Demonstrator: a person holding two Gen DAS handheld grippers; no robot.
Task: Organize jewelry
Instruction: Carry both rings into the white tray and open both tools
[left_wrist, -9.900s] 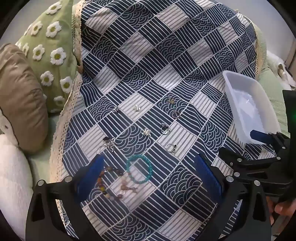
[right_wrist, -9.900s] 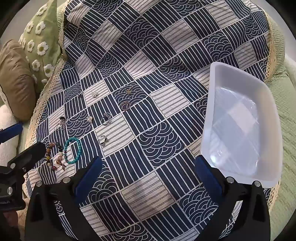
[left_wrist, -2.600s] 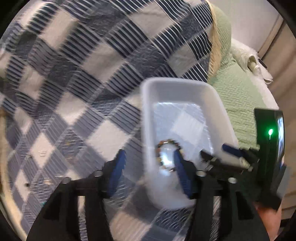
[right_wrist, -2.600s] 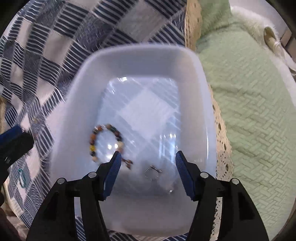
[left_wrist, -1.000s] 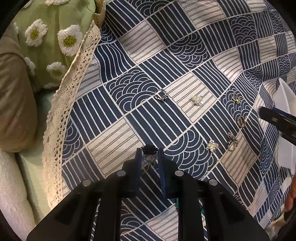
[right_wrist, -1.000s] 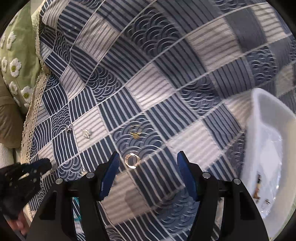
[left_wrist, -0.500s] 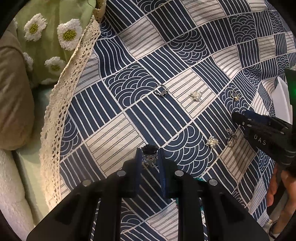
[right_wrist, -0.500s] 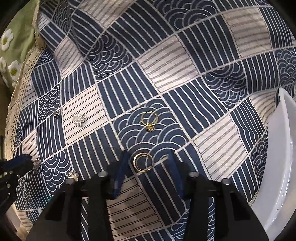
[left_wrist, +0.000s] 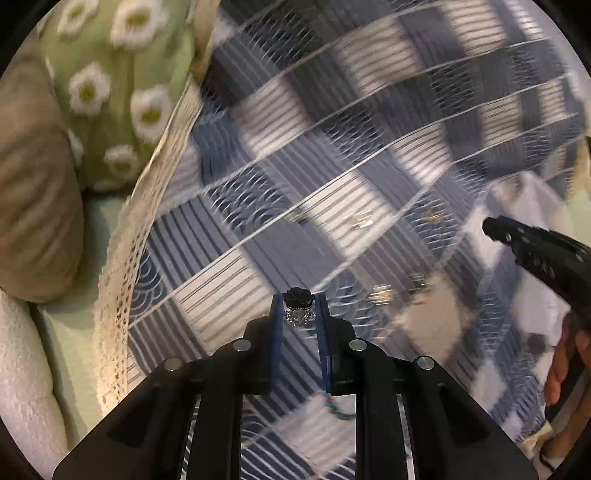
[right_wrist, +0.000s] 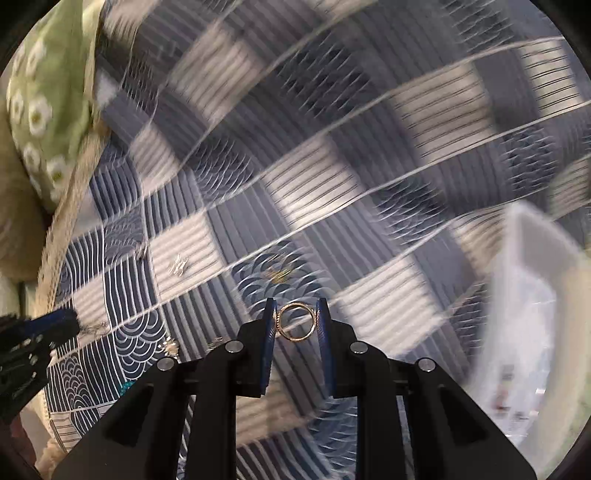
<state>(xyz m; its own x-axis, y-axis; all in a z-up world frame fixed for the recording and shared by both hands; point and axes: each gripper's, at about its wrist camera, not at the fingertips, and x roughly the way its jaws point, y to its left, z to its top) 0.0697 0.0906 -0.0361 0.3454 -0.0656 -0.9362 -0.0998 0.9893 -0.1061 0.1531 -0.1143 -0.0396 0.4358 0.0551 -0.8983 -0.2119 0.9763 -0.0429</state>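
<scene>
Gripping a gold ring (right_wrist: 295, 320), right gripper (right_wrist: 295, 317) jaws just closed on it above the cloth (right_wrist: 332, 184); tray (right_wrist: 532, 314) at 3 o'clock. Left gripper (left_wrist: 299, 312) jaws narrow, pinching a black-topped ring (left_wrist: 298, 306).

Right gripper (right_wrist: 295, 319): jaws just closed, now clamped on a gold ring (right_wrist: 295, 320), held upright between the blue fingers (right_wrist: 267, 325).
Cloth (right_wrist: 332, 166): navy-and-white patchwork, blurred.
Loose jewelry: small silver piece (right_wrist: 179, 266) lying on the cloth.
White tray (right_wrist: 535, 314): seen at right, blurred.
Left gripper (right_wrist: 55, 321): tip seen at left edge.
</scene>
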